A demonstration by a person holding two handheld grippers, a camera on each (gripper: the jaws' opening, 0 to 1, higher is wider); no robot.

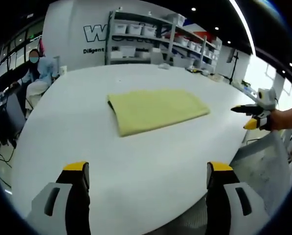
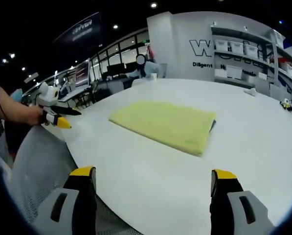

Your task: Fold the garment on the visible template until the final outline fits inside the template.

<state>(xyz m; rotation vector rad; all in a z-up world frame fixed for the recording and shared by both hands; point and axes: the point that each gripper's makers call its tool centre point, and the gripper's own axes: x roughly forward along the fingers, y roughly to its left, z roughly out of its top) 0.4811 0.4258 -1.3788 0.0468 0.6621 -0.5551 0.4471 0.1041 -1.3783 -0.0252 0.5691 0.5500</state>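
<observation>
A yellow garment [image 1: 155,110] lies folded into a flat rectangle on the white table [image 1: 136,161], apart from both grippers. In the right gripper view the garment [image 2: 165,125] shows a thin dark blue edge [image 2: 213,125] peeking out at one corner. My left gripper [image 1: 148,171] hovers over the near table edge, open, with nothing between its yellow-tipped jaws. My right gripper [image 2: 153,174] is also open and empty, short of the cloth. Each gripper appears in the other's view, held in a hand off the table's side: the right gripper [image 1: 251,117] and the left gripper [image 2: 57,117].
Shelves with white bins [image 1: 155,39] line the back wall beyond the table. A person [image 1: 38,73] sits at the table's far left side. A grey mesh surface [image 1: 263,166] sits just below the table edge by the right hand.
</observation>
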